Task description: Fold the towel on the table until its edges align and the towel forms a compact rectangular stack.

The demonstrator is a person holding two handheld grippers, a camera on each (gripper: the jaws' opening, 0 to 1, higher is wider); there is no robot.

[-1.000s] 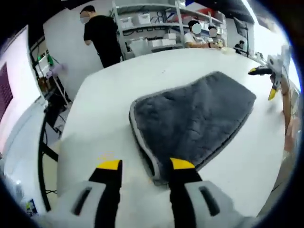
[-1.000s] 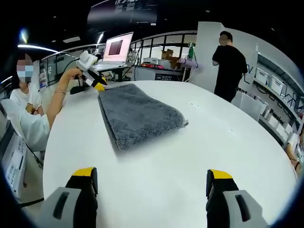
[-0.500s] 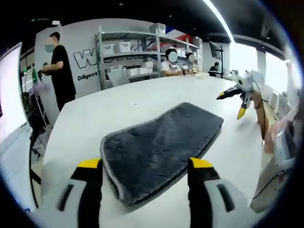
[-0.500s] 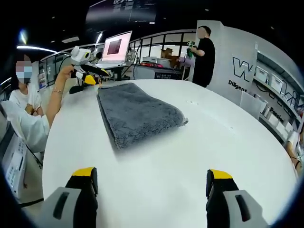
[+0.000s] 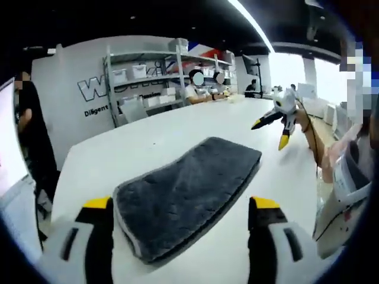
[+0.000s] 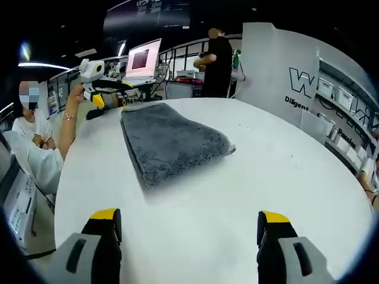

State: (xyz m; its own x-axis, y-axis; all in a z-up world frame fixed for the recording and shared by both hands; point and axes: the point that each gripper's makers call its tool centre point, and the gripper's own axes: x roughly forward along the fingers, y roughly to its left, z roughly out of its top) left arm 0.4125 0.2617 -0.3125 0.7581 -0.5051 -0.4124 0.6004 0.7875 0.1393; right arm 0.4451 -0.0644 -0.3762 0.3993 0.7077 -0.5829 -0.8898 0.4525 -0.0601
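Broadly, the white table (image 6: 284, 177) is the biggest thing, round-edged, with wide bare top all round the towel (image 6: 172, 142); in the right gripper view most of the free room lies toward the near edge and the right-hand side. The grey towel lies flat and folded into a long pad, well in from every edge of the table; one small corner pokes out at its right side in that view.

From the left gripper view the towel (image 5: 183, 195) runs lengthwise away from the camera, its near end between the left gripper's (image 5: 180, 207) jaws as seen, though whether they touch it is hard to tell, since they look to be held above. Those jaws are spread wide, with nothing between them. The right gripper (image 5: 273, 121) shows beyond the far end of the towel, lifted off the table, apart from the cloth.

The right gripper (image 6: 188, 218), in its own view, has its jaws wide apart and empty, with bare table between it and the towel. The left gripper (image 6: 95, 86) is held in a hand (image 6: 76, 97) near the towel's far corner, raised above the table edge.
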